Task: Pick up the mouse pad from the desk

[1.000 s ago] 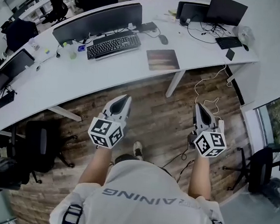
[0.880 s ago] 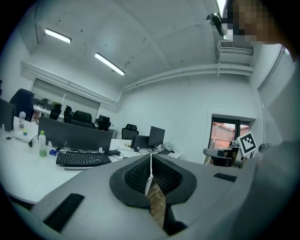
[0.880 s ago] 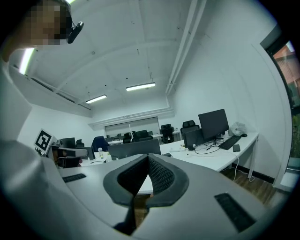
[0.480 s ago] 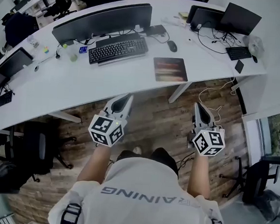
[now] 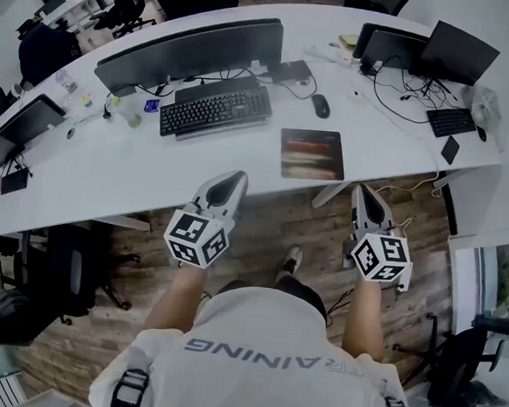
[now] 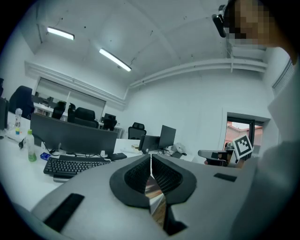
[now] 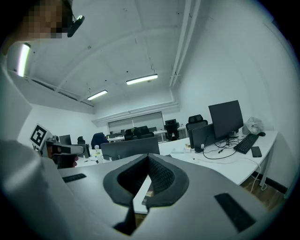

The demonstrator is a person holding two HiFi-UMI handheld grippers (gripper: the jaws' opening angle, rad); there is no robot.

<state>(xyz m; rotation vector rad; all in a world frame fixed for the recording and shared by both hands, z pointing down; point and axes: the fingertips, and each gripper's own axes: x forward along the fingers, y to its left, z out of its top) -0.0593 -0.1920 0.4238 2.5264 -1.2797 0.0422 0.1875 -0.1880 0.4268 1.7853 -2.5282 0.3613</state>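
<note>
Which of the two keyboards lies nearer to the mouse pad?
The large keyboard, in front of the wide monitor; the small keyboard lies at the desk's right end.

A long, curved white desk (image 5: 109, 166) spans the far side above a wood-plank floor (image 5: 266, 229) — a black office chair (image 5: 67, 268) stands at near left. Walls (image 6: 197, 103) are white, with strip lights (image 6: 115, 59) glowing overhead.

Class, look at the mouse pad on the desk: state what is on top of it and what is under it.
Nothing rests on the mouse pad; the mouse sits apart, beyond it. Under it is the white desk, but that covered patch cannot be seen.
</note>
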